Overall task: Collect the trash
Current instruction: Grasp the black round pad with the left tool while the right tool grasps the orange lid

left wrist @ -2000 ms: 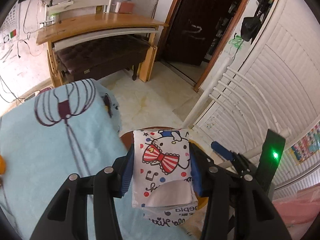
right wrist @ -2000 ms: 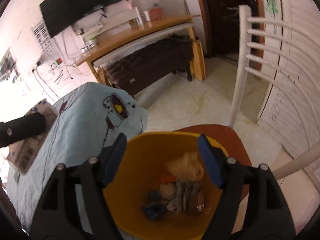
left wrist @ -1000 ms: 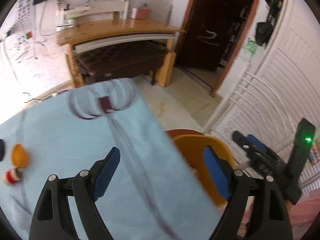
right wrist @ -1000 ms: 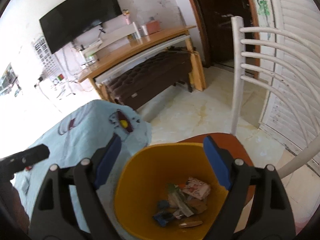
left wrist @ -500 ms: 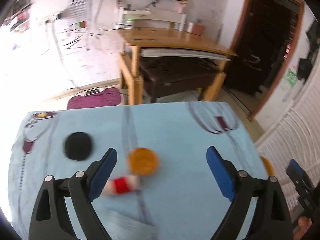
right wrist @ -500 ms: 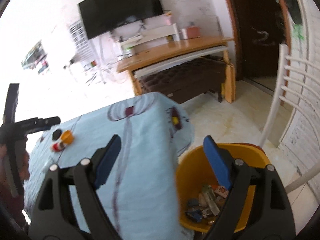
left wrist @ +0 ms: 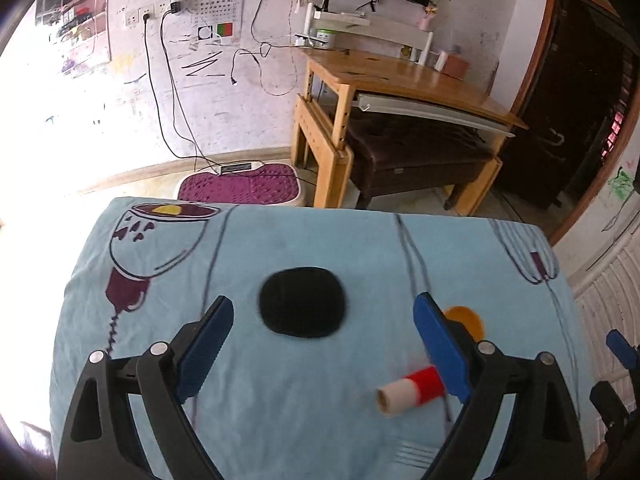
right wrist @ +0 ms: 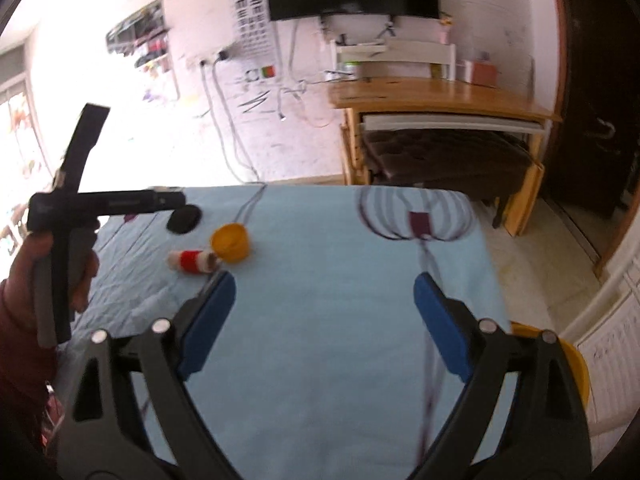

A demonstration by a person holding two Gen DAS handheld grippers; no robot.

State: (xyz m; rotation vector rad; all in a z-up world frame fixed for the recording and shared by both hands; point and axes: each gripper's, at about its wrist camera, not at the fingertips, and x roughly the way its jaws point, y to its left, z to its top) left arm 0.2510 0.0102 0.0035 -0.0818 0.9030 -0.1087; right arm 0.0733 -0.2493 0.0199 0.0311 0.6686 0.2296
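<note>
Both grippers have swung away from the bin and back over the table; a wrapper the left gripper held two seconds ago is gone from it, probably dropped in the bin. That item is judged done, and the next pickup has not begun. The left gripper is spread wide and empty, with the black pad framed between its fingers but not touched. The right gripper is opening, with only bare cloth between its jaws. Remaining trash lies on the table: black pad, orange cap, and red-and-white tube. The left view shows the tube lying just beside the right-hand finger and the cap partly hidden behind it. The right view alone shows the bin's rim at the table's right edge, the cap and tube touching, and the hand holding the left gripper.
</note>
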